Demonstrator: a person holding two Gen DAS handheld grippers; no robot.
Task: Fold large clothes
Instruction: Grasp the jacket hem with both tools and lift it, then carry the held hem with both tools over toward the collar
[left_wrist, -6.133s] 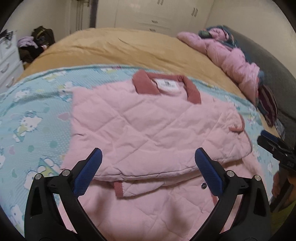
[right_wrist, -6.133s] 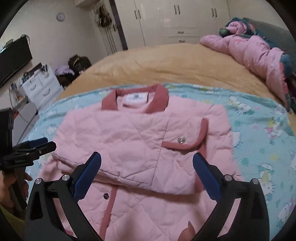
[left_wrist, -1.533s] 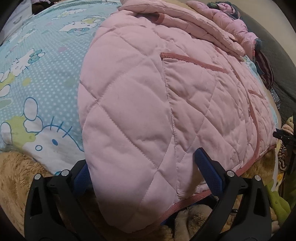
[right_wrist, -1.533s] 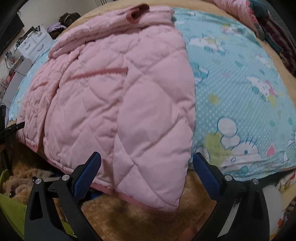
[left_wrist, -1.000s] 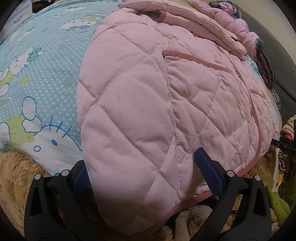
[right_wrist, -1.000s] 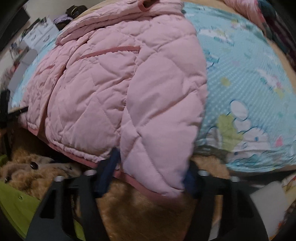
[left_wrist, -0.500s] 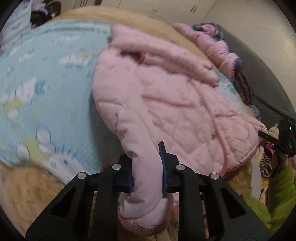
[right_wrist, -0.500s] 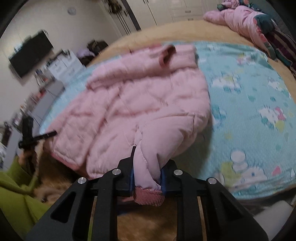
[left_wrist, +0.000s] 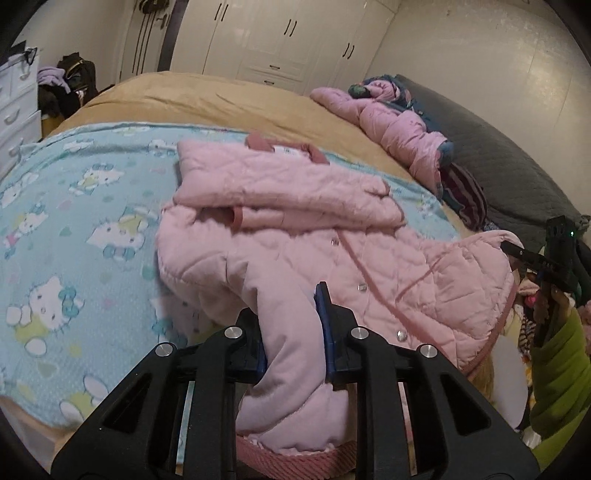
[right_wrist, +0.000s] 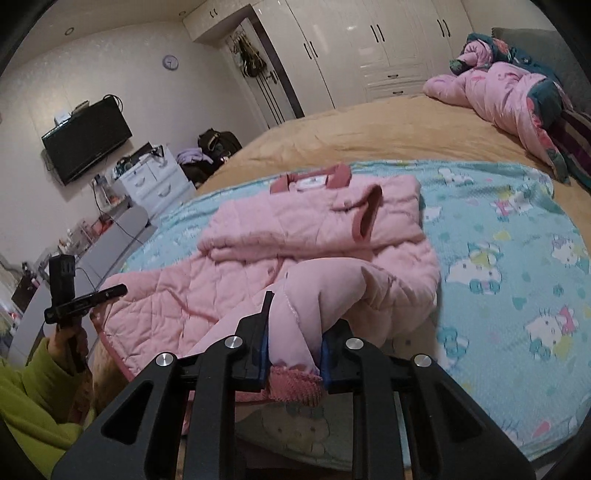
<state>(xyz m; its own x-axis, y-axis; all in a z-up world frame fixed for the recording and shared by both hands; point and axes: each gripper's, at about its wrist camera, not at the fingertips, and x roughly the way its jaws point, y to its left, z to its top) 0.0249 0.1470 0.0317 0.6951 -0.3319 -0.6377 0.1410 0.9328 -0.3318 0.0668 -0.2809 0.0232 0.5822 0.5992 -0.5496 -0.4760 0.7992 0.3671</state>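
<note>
Now two hand-held grippers, left (left_wrist: 291, 332) and right (right_wrist: 291, 343), each clamp one pink jacket's (left_wrist: 295, 229) hem.

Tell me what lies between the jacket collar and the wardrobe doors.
In both views, blue cartoon blanket, then bare tan bedspread, lie between collar and wardrobe.

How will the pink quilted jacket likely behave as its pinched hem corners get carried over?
Probably floppy: the pink quilted jacket sags between the left gripper and right gripper. Its padding bulges at the pads, so folds may spring back. It looks light.
</note>
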